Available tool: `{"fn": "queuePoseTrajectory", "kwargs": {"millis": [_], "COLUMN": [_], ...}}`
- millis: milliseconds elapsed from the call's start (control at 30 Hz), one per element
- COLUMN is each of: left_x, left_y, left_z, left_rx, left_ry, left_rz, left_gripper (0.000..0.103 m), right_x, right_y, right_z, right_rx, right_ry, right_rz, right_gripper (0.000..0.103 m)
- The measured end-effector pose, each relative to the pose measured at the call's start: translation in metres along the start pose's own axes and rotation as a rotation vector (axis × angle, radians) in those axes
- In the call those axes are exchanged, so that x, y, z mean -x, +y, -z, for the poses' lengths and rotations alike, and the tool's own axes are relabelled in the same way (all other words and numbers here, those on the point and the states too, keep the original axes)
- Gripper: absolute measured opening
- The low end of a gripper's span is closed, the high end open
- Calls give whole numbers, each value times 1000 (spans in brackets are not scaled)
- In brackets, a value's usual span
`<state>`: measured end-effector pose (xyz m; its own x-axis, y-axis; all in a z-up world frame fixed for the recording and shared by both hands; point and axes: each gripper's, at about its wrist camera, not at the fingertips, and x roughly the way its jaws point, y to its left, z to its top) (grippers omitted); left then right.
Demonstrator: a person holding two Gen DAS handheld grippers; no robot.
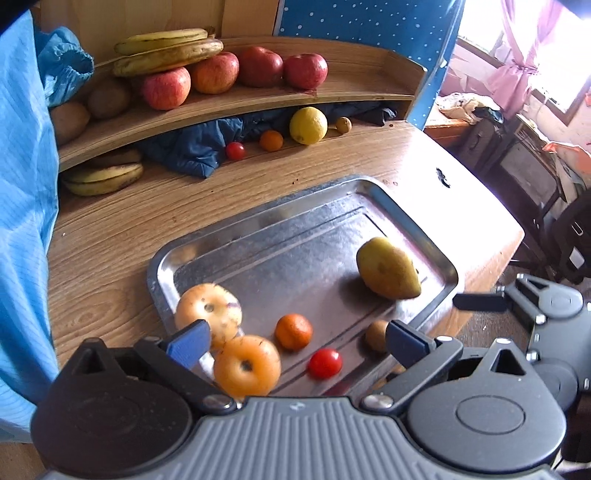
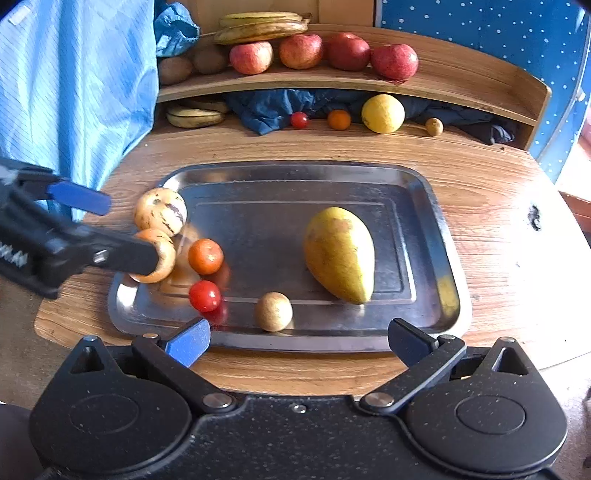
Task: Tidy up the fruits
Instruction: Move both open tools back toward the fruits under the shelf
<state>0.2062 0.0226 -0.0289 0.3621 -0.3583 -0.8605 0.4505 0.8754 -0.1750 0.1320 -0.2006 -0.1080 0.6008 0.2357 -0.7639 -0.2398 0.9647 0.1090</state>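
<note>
from my seat the biggest thing is the wooden table (image 2: pixel 480 221), with a curved wooden shelf (image 2: pixel 461 77) along its far edge and a light blue garment (image 2: pixel 74 92) hanging at the left. on the table sits the metal tray (image 2: pixel 295 177). the shelf carries a row of four apples (image 2: pixel 347 51), bananas (image 2: pixel 258 29) lying over them and brown kiwis (image 2: pixel 192 62) at the left end; under it i see dark blue cloth (image 2: pixel 277 107), more bananas (image 2: pixel 195 116), a lemon (image 2: pixel 383 113), a small orange (image 2: pixel 339 119), a cherry tomato (image 2: pixel 299 120) and a small brown fruit (image 2: pixel 434 126), all well apart from the tray.

in the tray, the mango (image 2: pixel 340 254) lies toward the right. at the left end two pale striped round fruits (image 2: pixel 160 210) sit touching each other, a mandarin (image 2: pixel 205 256) just beside them, a red tomato (image 2: pixel 205 295) nearer me, and a small tan fruit (image 2: pixel 274 311) near the front rim.

my left gripper (image 1: pixel 295 338) hangs over the tray's left end, jaws spread and empty; one finger (image 2: pixel 122 254) crosses in front of the nearer striped fruit. my right gripper (image 2: pixel 297 341) hovers at the front rim, released, nothing between its blue pads (image 2: pixel 188 345).
</note>
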Motion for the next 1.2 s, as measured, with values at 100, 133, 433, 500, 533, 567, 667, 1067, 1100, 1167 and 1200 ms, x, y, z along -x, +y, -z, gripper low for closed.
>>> {"fn": "queuePoseTrajectory", "kwargs": {"millis": [100,133,433,500,533,567,667,1067,1100,1167,1200], "left_x": [7,9,11,9,9,8,7,-9,-11,-15,-17], "left_y": [5,6,8,12,13,14,16,21,21,21,21], "left_z": [9,13,37,37,36,35,30,-6,-10,-17,-21], "left_rx": [-25,-43,-196,-181,-175,-170,-161,-66,-53,-28,-16], "left_ry": [0,5,65,78,75,74,63,23,20,13,11], "left_rz": [-6,-7,-59,-64,-71,-73,-80,-108,-113,-123,-128], "left_gripper": [102,103,103,103,103,103,103,103,102,102,102], "right_x": [0,1,0,-1,-2,-2,-4,-17,-18,-22,-23], "right_y": [-2,-3,-8,-9,-10,-11,-14,-36,-37,-41,-43], "right_z": [1,1,-9,-12,-14,-17,-24,-52,-53,-56,-57], "right_rx": [-4,-6,1,5,8,12,25,54,53,53,54], "right_ry": [5,6,-2,-5,-6,-8,-13,-38,-40,-44,-46], "right_rz": [17,21,50,48,47,46,42,26,23,19,18], "right_gripper": [102,102,102,102,102,102,102,102,102,102,102]}}
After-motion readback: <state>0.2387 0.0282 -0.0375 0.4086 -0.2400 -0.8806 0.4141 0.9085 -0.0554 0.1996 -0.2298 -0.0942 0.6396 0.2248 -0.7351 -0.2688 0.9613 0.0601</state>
